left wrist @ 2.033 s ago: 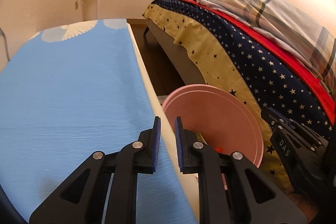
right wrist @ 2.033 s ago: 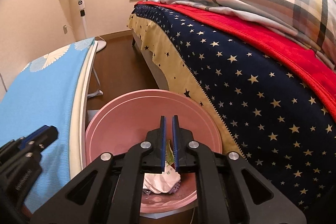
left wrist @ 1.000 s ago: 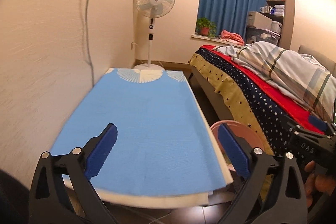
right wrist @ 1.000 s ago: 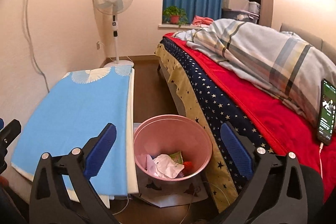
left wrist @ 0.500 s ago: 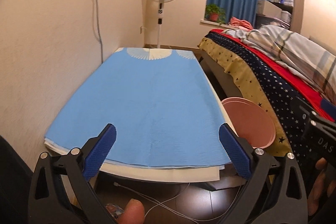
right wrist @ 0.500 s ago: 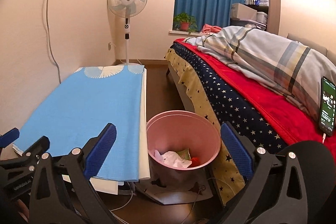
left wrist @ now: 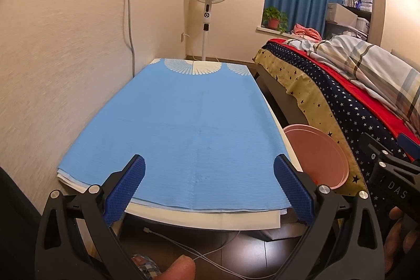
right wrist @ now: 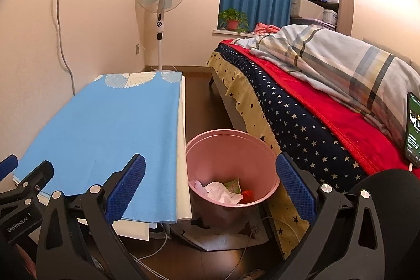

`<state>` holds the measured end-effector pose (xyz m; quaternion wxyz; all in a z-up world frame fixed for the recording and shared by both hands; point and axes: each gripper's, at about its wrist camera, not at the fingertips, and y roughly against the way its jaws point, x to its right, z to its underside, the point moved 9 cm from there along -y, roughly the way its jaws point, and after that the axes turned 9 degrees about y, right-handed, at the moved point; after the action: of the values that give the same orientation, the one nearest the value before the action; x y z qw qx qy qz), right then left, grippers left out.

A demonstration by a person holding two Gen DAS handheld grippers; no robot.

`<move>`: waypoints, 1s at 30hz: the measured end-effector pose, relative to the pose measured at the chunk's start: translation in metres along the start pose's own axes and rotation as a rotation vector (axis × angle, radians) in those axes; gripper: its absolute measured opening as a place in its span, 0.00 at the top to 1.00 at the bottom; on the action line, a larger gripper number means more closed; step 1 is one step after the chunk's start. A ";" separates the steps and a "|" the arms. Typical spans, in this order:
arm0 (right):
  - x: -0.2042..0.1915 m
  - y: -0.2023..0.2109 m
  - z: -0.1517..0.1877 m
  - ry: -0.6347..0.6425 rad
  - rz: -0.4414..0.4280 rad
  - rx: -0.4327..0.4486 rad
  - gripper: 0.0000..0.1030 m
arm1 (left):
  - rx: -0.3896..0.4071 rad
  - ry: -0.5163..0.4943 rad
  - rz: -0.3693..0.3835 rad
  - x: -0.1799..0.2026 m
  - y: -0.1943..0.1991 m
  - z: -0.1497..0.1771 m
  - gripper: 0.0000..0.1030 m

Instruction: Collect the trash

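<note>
Right now both grippers are hanging wide apart and carrying nothing. The left gripper (left wrist: 209, 189) is hovering over the near end of the table (left wrist: 199, 221), whose blue cloth (left wrist: 181, 127) is lying flat with no litter showing on it. The right gripper (right wrist: 210, 190) is pointing further right, its spread fingers framing the pink bin (right wrist: 231, 146), which is standing on the floor between the table edge and the bed (right wrist: 302, 122).

Inside the bin, crumpled white paper (right wrist: 223, 192), a greenish wrapper (right wrist: 233, 184) and something small and red (right wrist: 247, 194) are lying at the bottom, so the trash is sitting where it belongs. Judging from that and from the bare cloth, the drop-off step is looking finished, and the task is either close to done or waiting on a search for more litter.

If anything is left, it is probably lying low: white cables (left wrist: 210, 251) are trailing across the dark floor under the table, and a small checked scrap (left wrist: 144, 264) is showing at the bottom of the left view, though what it is cannot be told. A next move would be calling for lowering one gripper toward the floor with its fingers kept spread, steering clear of the cables, and closing only once the piece is sitting between the pads. A phone (right wrist: 413, 130) is leaning on the bed and is not trash.
</note>
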<state>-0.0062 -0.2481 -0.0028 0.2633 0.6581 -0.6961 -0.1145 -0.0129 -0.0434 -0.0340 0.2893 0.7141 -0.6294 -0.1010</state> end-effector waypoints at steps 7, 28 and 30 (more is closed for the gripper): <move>0.001 0.000 0.002 0.006 0.009 0.001 0.05 | 0.007 -0.008 0.004 0.001 0.002 -0.001 0.08; 0.003 0.001 0.003 0.008 0.017 0.005 0.05 | 0.011 -0.015 0.007 0.002 0.006 -0.001 0.08; 0.003 0.001 0.003 0.008 0.018 0.004 0.05 | 0.012 -0.015 0.009 0.001 0.006 -0.002 0.08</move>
<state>-0.0086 -0.2518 -0.0039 0.2655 0.6528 -0.7012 -0.1080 -0.0173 -0.0443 -0.0291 0.2810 0.7120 -0.6354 -0.1013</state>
